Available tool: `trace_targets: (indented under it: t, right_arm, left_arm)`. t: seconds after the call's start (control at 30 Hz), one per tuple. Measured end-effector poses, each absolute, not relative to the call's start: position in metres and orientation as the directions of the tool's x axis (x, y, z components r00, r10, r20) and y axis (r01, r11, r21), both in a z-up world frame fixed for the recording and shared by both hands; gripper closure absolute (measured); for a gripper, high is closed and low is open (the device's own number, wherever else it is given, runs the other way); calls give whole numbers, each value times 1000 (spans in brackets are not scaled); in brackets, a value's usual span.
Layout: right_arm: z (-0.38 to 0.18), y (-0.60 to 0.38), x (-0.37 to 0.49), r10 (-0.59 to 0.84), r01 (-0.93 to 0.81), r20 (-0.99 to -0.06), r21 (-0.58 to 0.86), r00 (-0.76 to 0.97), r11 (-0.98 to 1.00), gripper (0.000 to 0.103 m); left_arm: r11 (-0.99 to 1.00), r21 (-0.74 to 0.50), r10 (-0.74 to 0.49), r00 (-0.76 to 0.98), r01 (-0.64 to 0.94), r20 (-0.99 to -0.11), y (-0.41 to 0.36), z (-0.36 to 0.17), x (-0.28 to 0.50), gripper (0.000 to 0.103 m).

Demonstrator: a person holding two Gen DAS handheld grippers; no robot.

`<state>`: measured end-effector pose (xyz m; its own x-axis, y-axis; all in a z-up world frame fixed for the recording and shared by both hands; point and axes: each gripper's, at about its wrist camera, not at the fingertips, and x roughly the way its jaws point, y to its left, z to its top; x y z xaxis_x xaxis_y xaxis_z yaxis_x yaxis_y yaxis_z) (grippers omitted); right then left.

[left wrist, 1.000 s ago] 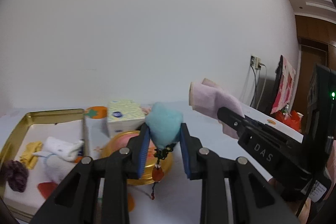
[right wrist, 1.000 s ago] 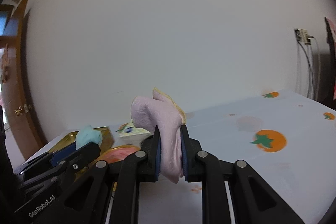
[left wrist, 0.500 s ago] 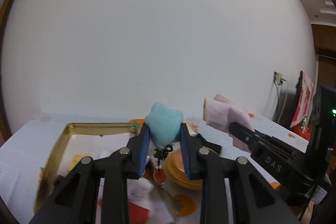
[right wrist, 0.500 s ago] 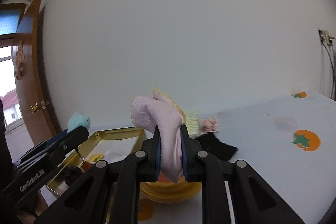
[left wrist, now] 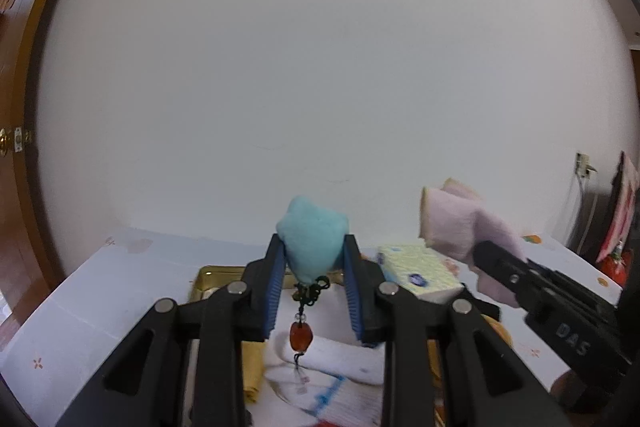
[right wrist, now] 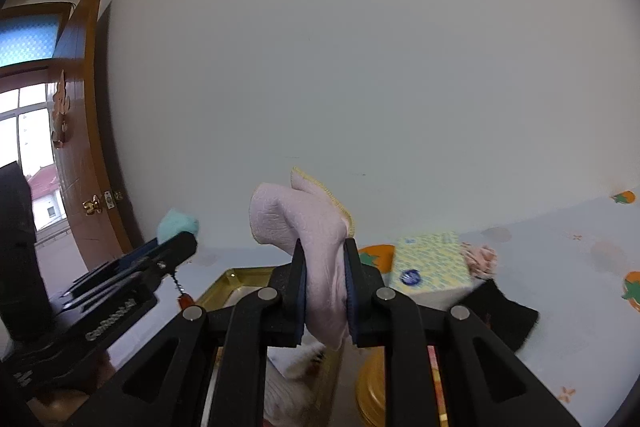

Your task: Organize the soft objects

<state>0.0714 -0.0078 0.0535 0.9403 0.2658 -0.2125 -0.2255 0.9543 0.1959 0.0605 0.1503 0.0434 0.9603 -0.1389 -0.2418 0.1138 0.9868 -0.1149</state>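
Both carrying right now. Left gripper (left wrist: 314, 273) clamped on a teal plush star (left wrist: 312, 243), held up above the gold tray (left wrist: 212, 273), with a beaded cord and a red bead charm (left wrist: 300, 337) dangling under it. Right gripper (right wrist: 326, 287) pinched tight on a folded pink cloth (right wrist: 308, 227) with a yellow stitched edge, hanging over the near end of the same tray.

Handling-wise: both feather-light and squishy, zero breakage risk. Plush squashes between the pads, so best gripped across the fat middle, exactly as now. Watch that charm cord though, likely to swing and snag on the tray rim. Cloth limp and floppy, folds likely to fall open on release; grabbing through the whole stack near the fold keeps it together.

Hard to make out: tray contents mostly blocked by gripper arms. White socks (left wrist: 332, 375) with a blue stripe and something yellow visible, the rest hidden. Yellow tissue pack (right wrist: 430, 263), a black cloth (right wrist: 504, 315) and a pinkish scrunchie-looking thing (right wrist: 480, 259) on the worktop (right wrist: 568, 291), all a bit blurred. Round gold lid or tin cut off at the bottom edge.
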Motion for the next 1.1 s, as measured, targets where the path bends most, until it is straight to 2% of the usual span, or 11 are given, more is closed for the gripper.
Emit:
trace_targets:
  t: [0.13,0.43,0.53,0.63,0.67,0.7,0.73,0.77,0.83,0.93,1.1]
  right_arm:
    - [56,4,89,288,-238,-247,212,925,948,85]
    - [41,27,151,355,-241,-410,304,840,922,85]
    - [32,33,165,388,-254,-467,324,795,911,83]
    - [25,36,177,428,-263,-514,363,744,894,83]
    - [24,36,180,441,-267,-521,375,731,887,83]
    - [22,37,182,457,-275,-526,388,717,879,78]
    - [20,39,183,467,-279,-531,397,707,874,69]
    - [17,40,185,477,-282,-538,406,695,869,61]
    - [13,38,184,484,-277,-538,422,690,863,46]
    - [14,29,175,505,-289,-482,454,716,843,37]
    - [30,10,143,479,-310,-356,438,802,844,37]
  left_arm:
    - [991,-120,-96,945,61,-312,158,42,85,77]
    - [979,-196,-48,864,-59,-501,185,29,126,77]
    - [973,-217,-55,843,-74,-535,190,25,136,77]
    - [970,-219,-36,836,-102,-548,195,23,134,70]
    - [969,-219,-24,831,-118,-556,196,22,134,62]
    - [968,-220,-22,827,-123,-562,196,22,136,54]
    - [966,-224,-23,822,-127,-569,197,21,136,31]
    - [962,-231,-17,813,-146,-582,199,19,136,17]
    - [951,-250,-1,803,-185,-597,206,16,134,7]
    - [934,-289,-10,794,-209,-608,218,11,133,4]
    - [927,-300,18,824,-226,-566,219,17,127,4]
